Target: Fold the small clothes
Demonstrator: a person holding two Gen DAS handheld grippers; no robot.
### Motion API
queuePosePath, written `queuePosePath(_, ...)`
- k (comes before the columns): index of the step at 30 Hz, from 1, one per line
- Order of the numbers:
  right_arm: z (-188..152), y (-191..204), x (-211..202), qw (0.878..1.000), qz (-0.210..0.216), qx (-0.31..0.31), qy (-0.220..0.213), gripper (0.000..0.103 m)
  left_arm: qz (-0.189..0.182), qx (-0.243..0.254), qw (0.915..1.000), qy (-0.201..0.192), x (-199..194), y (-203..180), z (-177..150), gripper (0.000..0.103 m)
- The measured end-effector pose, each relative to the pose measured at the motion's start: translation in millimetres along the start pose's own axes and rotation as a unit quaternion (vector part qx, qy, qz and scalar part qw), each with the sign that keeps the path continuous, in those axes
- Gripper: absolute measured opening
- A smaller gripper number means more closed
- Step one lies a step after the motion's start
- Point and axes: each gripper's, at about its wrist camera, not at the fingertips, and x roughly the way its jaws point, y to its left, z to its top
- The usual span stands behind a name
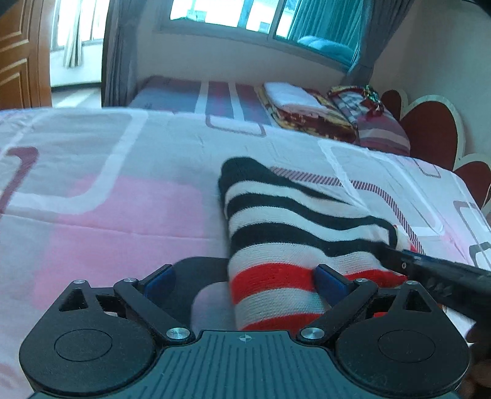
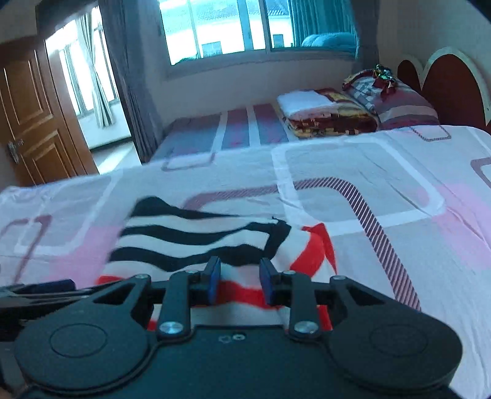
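A small knit garment (image 1: 291, 227) with black, white and red stripes lies on the pink and white bed sheet (image 1: 122, 208). My left gripper (image 1: 242, 276) is open wide, its jaws on either side of the garment's red-striped near edge. My right gripper (image 2: 240, 276) has its jaws partly closed with a gap between them, and the garment's near edge (image 2: 199, 242) lies in that gap. Whether the blue pads (image 2: 214, 276) press the cloth I cannot tell. The right gripper also shows in the left wrist view (image 1: 435, 273), at the garment's right side.
Folded blankets and a white towel (image 2: 322, 110) lie at the far end of the bed, with a striped pillow (image 2: 399, 104) by the red headboard (image 2: 451, 83). A wooden door (image 2: 33, 116) stands far left, and a window (image 2: 245, 27) is on the far wall.
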Motion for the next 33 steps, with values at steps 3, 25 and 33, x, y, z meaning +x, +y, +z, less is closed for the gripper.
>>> queuePosePath(3, -8.8, -14.9, 18.1, 0.998, -0.053, -0.030, 0.002, 0.027, -0.015, 0.003, 0.9997, 0.018, 14.6, -8.8, 1.5, 0.096)
queuePosePath(25, 1.3, -27.9, 33.5, 0.998, -0.057, -0.027, -0.022, 0.027, 0.022, -0.028, 0.9990, 0.027, 61.4, -0.6, 28.1, 0.096)
queuePosePath(33, -0.7, -31.1, 32.3, 0.998, -0.055, -0.012, -0.017, 0.029, 0.036, -0.020, 0.9989, 0.023, 40.9, -4.4, 24.7, 0.096)
